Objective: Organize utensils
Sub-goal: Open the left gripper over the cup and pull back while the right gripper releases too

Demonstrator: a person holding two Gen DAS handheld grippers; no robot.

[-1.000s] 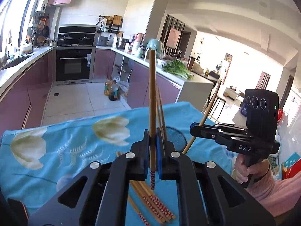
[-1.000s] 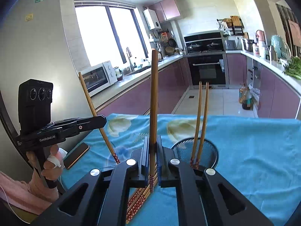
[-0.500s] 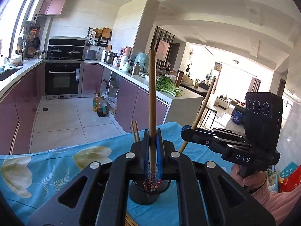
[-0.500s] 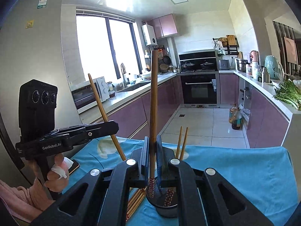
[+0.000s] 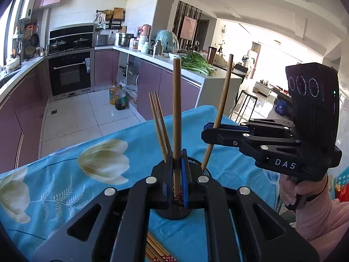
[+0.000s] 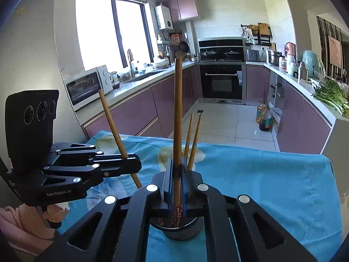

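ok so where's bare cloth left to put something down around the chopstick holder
Free: the blue tablecloth right of the black holder, out to its far edge. Crowded: over the holder, where the left gripper and right gripper each clamp a chopstick beside two standing chopsticks; loose chopsticks lie nearer.

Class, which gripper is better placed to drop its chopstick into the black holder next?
Probably the right gripper: its upright chopstick has its patterned tip inside the mouth of the holder. The left gripper holds a tilted chopstick off to one side of it.
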